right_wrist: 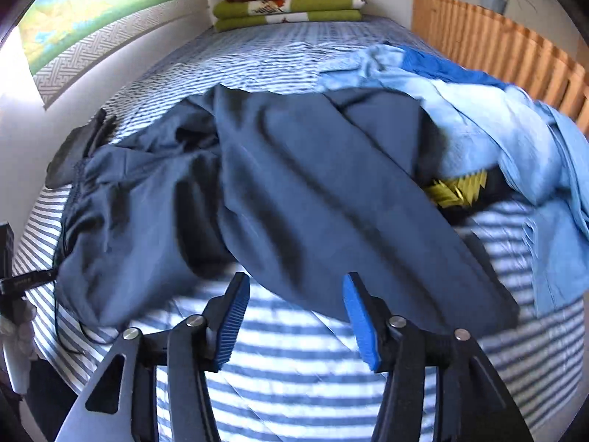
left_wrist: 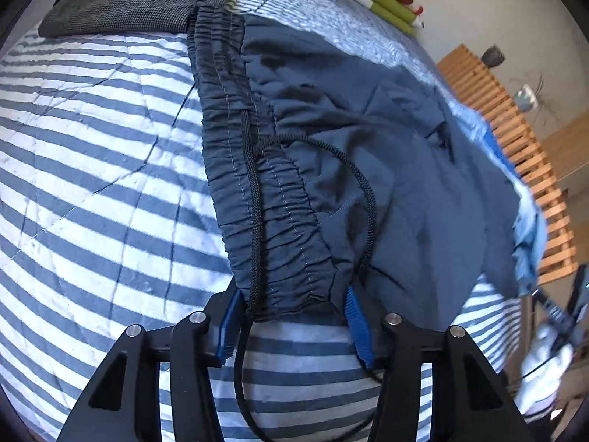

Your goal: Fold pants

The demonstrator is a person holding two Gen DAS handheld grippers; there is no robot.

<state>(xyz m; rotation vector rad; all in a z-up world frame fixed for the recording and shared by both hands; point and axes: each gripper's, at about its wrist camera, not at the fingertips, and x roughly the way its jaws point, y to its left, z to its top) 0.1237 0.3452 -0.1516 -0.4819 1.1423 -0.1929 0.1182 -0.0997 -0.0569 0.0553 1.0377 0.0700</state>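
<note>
While the dark navy drawstring pants (left_wrist: 368, 154) lie spread and rumpled across the blue-and-white striped bedcover (left_wrist: 92, 184), the step in hand looks like laying them flat before the first fold. The left gripper (left_wrist: 292, 316) stands with jaws parted around the near end of the gathered elastic waistband (left_wrist: 257, 199); its blue pads flank the cloth but do not seem to pinch it, and the black drawstring cord (left_wrist: 254, 199) loops down between them. The right gripper (right_wrist: 291, 316) gapes open just short of a leg's near edge, holding nothing. Next, I judge, each must close on its edge and pull the creased legs straight. Only the right wrist view shows the light blue garments (right_wrist: 497, 140) heaped at far right, partly overlapping the legs; only the left shows the grey folded cloth (left_wrist: 129, 0) beyond the waistband.
</note>
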